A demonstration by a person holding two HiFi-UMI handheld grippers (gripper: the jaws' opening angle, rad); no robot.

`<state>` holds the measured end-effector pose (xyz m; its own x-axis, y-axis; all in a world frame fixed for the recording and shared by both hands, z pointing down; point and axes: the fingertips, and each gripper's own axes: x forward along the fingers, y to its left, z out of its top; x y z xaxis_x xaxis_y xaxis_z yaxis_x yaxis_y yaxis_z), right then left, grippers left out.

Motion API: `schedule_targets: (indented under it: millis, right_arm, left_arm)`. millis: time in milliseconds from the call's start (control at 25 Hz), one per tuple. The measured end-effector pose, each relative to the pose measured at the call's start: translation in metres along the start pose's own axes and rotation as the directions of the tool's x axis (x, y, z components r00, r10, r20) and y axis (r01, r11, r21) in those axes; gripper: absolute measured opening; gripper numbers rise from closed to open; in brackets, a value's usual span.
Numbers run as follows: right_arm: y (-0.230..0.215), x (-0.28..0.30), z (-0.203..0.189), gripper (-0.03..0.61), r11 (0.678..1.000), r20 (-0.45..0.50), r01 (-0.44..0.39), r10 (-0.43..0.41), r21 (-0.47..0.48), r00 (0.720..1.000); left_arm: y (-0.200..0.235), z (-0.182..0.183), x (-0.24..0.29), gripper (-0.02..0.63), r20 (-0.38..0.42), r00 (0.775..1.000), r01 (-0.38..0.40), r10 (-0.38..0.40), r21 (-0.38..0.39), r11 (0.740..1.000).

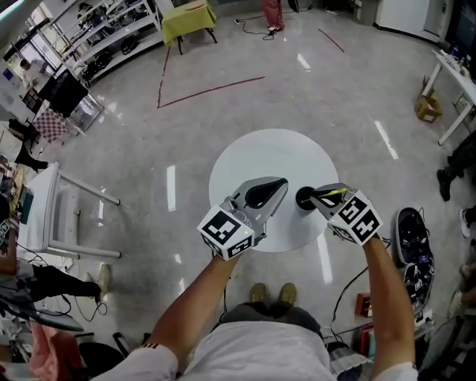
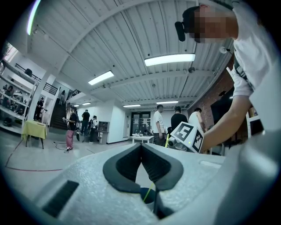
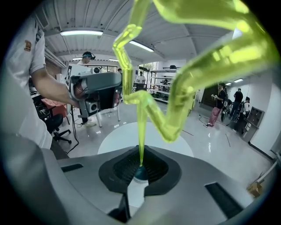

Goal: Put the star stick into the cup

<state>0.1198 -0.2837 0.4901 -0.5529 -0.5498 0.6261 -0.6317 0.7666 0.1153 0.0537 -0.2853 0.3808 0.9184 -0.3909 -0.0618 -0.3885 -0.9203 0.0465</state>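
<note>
A dark blue cup (image 1: 304,199) stands on the round white table (image 1: 253,156), near its front right. My right gripper (image 1: 315,198) is right over the cup, shut on the thin shaft of the yellow-green star stick (image 3: 141,127). The star end (image 3: 197,52) looms close to that camera. Beyond the jaws the cup (image 3: 140,174) shows. In the left gripper view the stick's thin end (image 2: 149,191) hangs at the mouth of the cup (image 2: 145,196); whether it touches I cannot tell. My left gripper (image 1: 281,182) hovers just left of the cup, shut and empty.
A green-covered table (image 1: 190,18) stands far off, a white rack (image 1: 56,216) on the floor at left. At the right lie a cardboard box (image 1: 428,108) and bags with cables (image 1: 413,245). Several people (image 2: 160,127) stand in the background.
</note>
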Motion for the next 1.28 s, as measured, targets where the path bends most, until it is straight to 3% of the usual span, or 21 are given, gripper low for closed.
schedule_targets:
  millis: [400,760,960,1280]
  right_arm:
    - [0.001,0.019,-0.010,0.023,0.999,-0.066,-0.043,0.043,-0.005,0.997]
    - [0.004,0.024,-0.017,0.026,0.998,-0.070,-0.063,0.064,0.017,0.995]
    - [0.005,0.023,-0.015,0.145,0.997,-0.059,-0.065,0.067,0.028,0.996]
    - [0.001,0.009,0.005,0.189,0.999,0.039,-0.043,0.042,0.023,0.998]
  left_arm:
    - [0.003,-0.012,0.003,0.015,-0.021,1.000,-0.003,0.003,-0.020,1.000]
    - [-0.002,-0.025,0.003,0.015,-0.039,0.999,0.000,-0.001,-0.033,0.999]
    - [-0.002,-0.025,0.004,0.015,-0.041,0.999,0.006,-0.008,-0.038,0.999]
    - [-0.005,-0.029,0.004,0.015,-0.047,0.999,0.019,-0.021,-0.042,0.999]
